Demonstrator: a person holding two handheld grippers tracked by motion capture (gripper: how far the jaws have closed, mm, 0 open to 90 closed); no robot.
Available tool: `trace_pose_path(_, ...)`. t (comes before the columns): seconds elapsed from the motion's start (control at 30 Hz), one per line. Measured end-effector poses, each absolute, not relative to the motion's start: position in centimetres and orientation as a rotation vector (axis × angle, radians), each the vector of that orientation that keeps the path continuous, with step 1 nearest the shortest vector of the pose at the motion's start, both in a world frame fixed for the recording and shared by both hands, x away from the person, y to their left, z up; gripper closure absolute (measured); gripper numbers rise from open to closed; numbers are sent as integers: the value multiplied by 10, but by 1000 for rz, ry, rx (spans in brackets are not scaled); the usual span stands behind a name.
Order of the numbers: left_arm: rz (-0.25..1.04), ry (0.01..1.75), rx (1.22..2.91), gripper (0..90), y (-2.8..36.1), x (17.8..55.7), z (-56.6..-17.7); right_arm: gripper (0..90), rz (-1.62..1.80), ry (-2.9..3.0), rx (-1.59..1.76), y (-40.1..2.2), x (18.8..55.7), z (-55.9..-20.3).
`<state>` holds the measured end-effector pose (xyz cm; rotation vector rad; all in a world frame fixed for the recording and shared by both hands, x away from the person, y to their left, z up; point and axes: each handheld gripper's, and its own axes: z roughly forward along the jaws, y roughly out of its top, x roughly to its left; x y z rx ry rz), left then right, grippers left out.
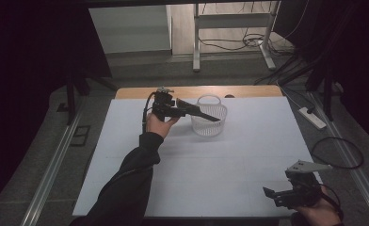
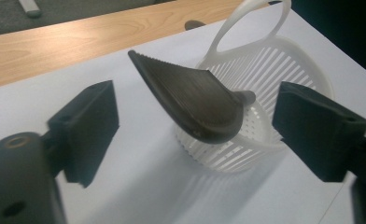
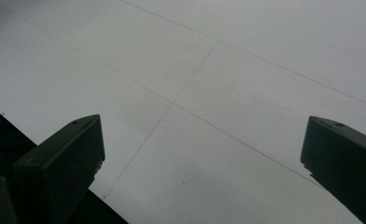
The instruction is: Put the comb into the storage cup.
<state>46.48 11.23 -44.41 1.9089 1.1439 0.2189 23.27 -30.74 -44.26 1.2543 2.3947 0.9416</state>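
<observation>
- Dark ridged spatula-like utensil [image 2: 193, 105] lies propped across the rim of the white slotted basket [image 1: 210, 117], blade end sticking out toward my left gripper [image 1: 185, 109], its far end over the basket's inside.
- From the left gripper view I see the jaws spread wide to either side of the blade, pads not pressing on it; nothing held.
- Basket stands upright on the far middle of the white table sheet [image 1: 229, 169], its loop handle rising on the far side.
- Left hand [image 1: 156, 123] is raised just left of the basket; a dark sleeve runs back to the near edge.
- My right gripper [image 1: 279, 194] sits at the near right corner of the sheet, well apart from the basket, grey three-cornered plate on top, cable looping off to the right. In its own view the jaws stand wide apart over bare sheet, nothing between them.
- Surface: white sheet with faint crossing seam lines, laid over a wooden tabletop [image 1: 140, 92] that shows as a strip along the far edge.
- Room: dim, grey floor, a white desk frame [image 1: 196, 42] and loose cables at the far side, a power strip [image 1: 313, 117] on the floor to the right, metal rails along both sides of the table.
</observation>
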Motion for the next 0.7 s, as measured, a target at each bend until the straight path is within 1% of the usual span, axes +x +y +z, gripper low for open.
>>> trace_pose_path(0.23, 274, 1129, 1970, 21, 114, 465, -438, 1, 943, 2395, 1253, -308, 233, -443)
trace_pose_path(0.43, 291, 1091, 1988, 0, 120, 462, -436, 1, 942, 2395, 1254, -307, 233, -443)
trace_pose_path(0.7, 272, 1074, 1982, 0, 127, 459, -434, 1, 938, 2396, 1254, -307, 233, -443)
